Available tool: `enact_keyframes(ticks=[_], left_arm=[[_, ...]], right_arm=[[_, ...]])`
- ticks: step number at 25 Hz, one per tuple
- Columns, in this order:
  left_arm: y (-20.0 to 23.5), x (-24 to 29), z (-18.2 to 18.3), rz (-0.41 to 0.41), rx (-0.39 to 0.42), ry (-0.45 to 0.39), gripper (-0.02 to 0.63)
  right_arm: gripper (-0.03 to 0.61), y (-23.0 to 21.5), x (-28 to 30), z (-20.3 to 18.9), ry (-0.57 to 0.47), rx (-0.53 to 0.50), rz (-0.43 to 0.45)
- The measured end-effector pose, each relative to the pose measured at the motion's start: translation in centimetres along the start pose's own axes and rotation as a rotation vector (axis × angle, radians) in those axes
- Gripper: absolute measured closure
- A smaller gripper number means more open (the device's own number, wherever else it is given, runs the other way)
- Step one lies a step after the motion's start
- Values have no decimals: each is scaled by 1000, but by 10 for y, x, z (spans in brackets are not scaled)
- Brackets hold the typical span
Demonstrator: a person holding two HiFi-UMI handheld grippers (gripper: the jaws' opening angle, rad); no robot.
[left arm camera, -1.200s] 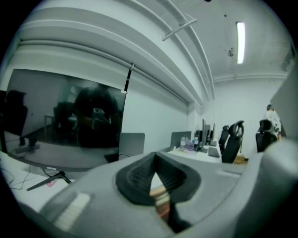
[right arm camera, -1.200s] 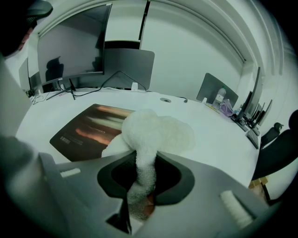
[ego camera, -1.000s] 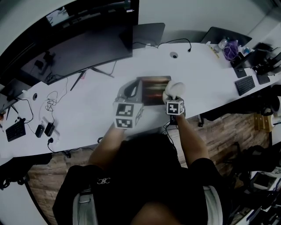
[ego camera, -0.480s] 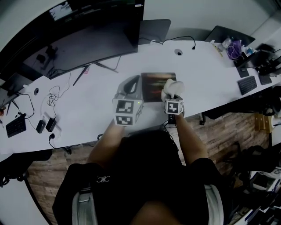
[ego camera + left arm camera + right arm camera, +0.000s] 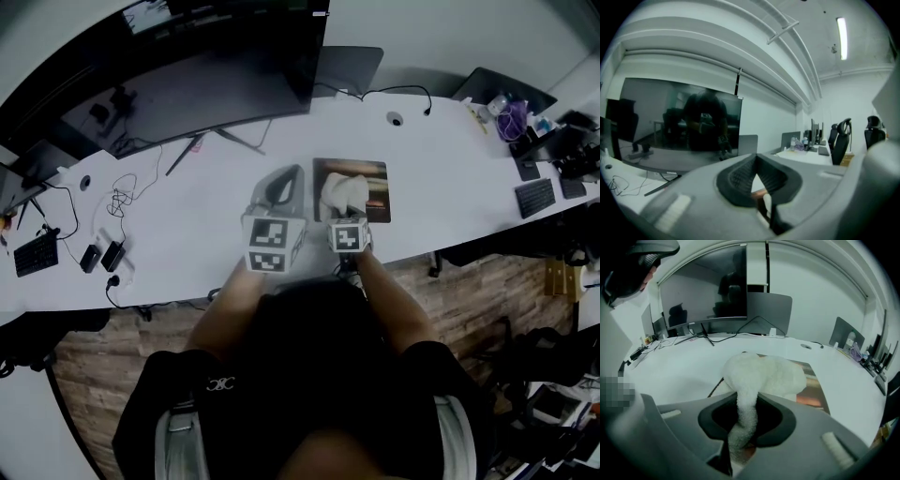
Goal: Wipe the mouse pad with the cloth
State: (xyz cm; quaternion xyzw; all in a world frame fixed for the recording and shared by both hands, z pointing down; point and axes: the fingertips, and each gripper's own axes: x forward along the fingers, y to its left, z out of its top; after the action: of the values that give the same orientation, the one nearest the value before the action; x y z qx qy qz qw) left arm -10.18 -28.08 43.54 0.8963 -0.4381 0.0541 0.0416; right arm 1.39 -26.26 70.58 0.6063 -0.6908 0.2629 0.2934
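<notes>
The dark mouse pad (image 5: 372,186) lies on the white desk (image 5: 450,159) just ahead of me. A white fluffy cloth (image 5: 342,195) rests on the pad's left half. My right gripper (image 5: 345,216) is shut on the cloth's near end, and in the right gripper view the cloth (image 5: 764,373) bulges out past the right gripper (image 5: 749,401) onto the pad (image 5: 814,380). My left gripper (image 5: 284,183) sits beside the pad's left edge. Its jaws meet in the left gripper view, where the left gripper (image 5: 755,158) has nothing between them.
A large curved monitor (image 5: 187,84) stands at the back left, with a closed laptop (image 5: 349,66) behind the pad. Loose cables (image 5: 117,202) and adapters lie at the left. A small keyboard (image 5: 537,197) and clutter are at the far right. The desk's front edge is close to me.
The right gripper has dragged the cloth leftward across the pad, from its right edge to its left half. The left gripper has stayed beside the pad's left edge.
</notes>
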Motion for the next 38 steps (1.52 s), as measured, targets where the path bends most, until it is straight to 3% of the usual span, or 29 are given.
enact_keyframes(ticks=[17, 30, 38], left_arm=[[33, -19, -3, 119, 0, 16, 614], [37, -18, -4, 148, -1, 42, 614], [26, -5, -4, 116, -3, 42, 614]], right_arm=[[499, 46, 40, 42, 45, -125, 106], [499, 36, 58, 63, 51, -120, 108], [499, -15, 55, 57, 44, -36, 38]])
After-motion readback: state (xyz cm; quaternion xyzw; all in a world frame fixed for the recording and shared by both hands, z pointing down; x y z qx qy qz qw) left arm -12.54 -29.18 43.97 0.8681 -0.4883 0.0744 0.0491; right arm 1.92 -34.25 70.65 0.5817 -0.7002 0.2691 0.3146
